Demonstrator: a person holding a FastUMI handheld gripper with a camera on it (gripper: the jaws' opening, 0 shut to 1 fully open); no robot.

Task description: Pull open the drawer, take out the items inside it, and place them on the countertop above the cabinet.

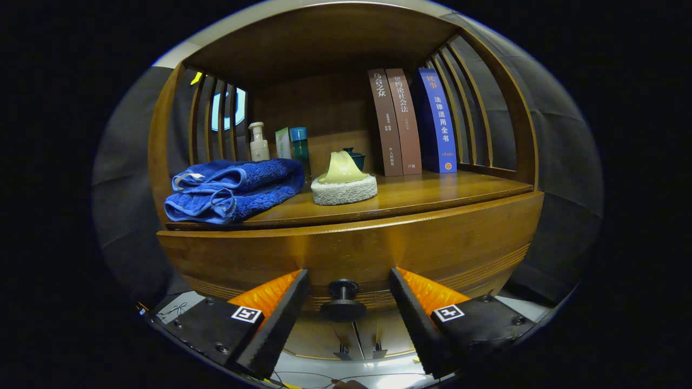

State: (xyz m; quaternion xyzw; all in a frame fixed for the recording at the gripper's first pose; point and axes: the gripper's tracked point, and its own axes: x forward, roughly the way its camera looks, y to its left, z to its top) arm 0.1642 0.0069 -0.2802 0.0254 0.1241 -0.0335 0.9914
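The gripper [346, 319] is spread wide, its fingers [281, 319] either side of the drawer's knob [343, 300] without touching it. The drawer [351, 254] looks shut. On the desk [432, 192] above lie a blue towel [232, 189], a sponge [344, 181], bottles [259, 141] and three upright books [411, 121].

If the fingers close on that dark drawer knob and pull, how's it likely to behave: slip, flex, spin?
The knob looks rigid, so flex is unlikely. Its waisted stem and wider cap should stop the open gripper sliding off. It sits between the fingers, not yet touched. Being round, it may spin. The drawer front is wide, so pulling may meet some resistance.
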